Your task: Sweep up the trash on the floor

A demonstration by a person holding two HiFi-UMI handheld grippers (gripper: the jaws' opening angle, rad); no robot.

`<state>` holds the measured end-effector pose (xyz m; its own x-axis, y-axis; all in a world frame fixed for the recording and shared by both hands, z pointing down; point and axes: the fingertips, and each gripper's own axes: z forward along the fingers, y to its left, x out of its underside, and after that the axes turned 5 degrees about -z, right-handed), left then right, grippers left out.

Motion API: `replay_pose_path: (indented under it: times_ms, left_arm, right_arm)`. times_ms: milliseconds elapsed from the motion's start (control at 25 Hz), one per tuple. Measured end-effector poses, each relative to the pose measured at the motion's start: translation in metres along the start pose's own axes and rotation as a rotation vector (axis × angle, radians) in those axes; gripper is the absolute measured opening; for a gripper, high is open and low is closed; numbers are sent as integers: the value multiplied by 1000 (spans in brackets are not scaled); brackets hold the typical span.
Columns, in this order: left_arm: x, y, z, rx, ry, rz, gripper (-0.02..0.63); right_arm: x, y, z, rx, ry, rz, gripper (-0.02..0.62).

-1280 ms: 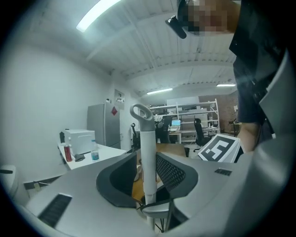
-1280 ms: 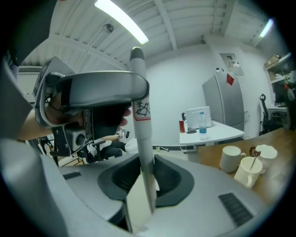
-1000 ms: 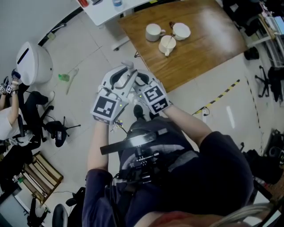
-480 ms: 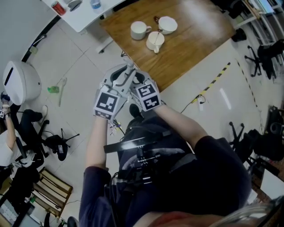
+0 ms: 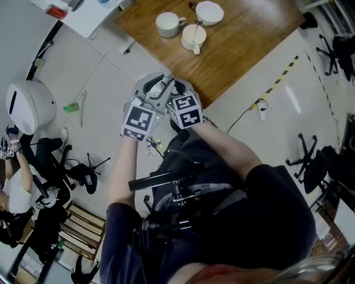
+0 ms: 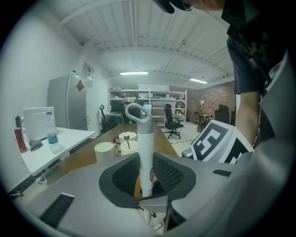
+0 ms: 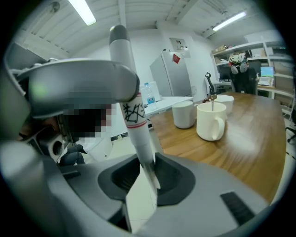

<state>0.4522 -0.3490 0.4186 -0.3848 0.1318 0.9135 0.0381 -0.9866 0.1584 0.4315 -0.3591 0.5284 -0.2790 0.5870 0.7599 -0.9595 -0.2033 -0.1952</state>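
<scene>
Gripping at mid-frame, just below wooden table.
Clamping loop-topped handle in left gripper; pinching scribble-marked pole in right gripper, jaws just eased wider.

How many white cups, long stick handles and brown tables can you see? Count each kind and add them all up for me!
white cups: 3
long handles, the loop-topped handle and the grey-capped handle: 2
brown table: 1
Total: 6
</scene>
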Motion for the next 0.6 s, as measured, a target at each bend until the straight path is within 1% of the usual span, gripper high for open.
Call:
replay_pose_path:
  times_ms: [120,240,360,440,520,600]
  left_arm:
    - [10,-1,7,34,20,4,94]
    - [21,0,16,60,45,-3,94]
    - [43,4,27,70,103,-3,94]
    - [56,4,32,83,134,-8,94]
    - [60,4,35,98,127,-22,94]
    - [57,5,40,106,118,-20,94]
  right_arm:
    - [9,-5,5,17,13,17,118]
    - [20,-13,11,14,63,23,123]
    - [28,-18,12,3,103,19,136]
    - [29,-19,8,2,99,6,141]
    - [30,-20,2,2,89,-5,143]
    - [30,-23,-5,-8,75,-5,143]
